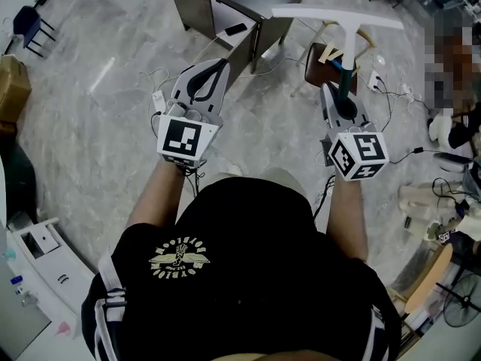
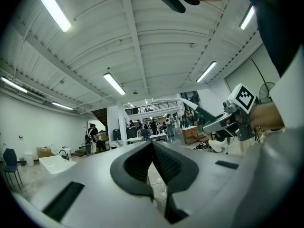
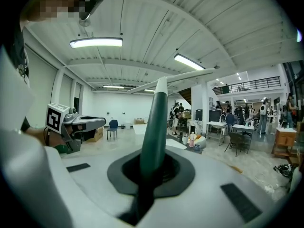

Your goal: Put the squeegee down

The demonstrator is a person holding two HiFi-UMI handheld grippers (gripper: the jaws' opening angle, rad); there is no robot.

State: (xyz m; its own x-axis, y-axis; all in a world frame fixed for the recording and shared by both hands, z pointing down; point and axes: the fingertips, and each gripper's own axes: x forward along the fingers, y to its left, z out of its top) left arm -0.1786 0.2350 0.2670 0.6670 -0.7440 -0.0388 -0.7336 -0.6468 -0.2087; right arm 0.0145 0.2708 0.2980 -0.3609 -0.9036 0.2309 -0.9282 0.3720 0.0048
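Note:
In the head view the squeegee (image 1: 346, 51) stands out in front of me, its dark green handle rising to a long white blade (image 1: 338, 16) held crosswise. My right gripper (image 1: 342, 90) is shut on the handle. The right gripper view has the green handle (image 3: 154, 127) clamped between the jaws, with the white blade (image 3: 176, 78) above it. My left gripper (image 1: 219, 65) floats level beside it, shut and holding nothing; its pads meet at the tip (image 2: 153, 144). The left gripper view also catches the right gripper (image 2: 223, 122) at the right.
I stand over a grey marble floor. A dark desk (image 1: 225, 6) and a wooden chair (image 1: 323, 59) lie ahead, with cables (image 1: 394, 89) trailing at the right. A white cabinet (image 1: 45, 265) is at the lower left, a cardboard box (image 1: 11, 81) at the left edge.

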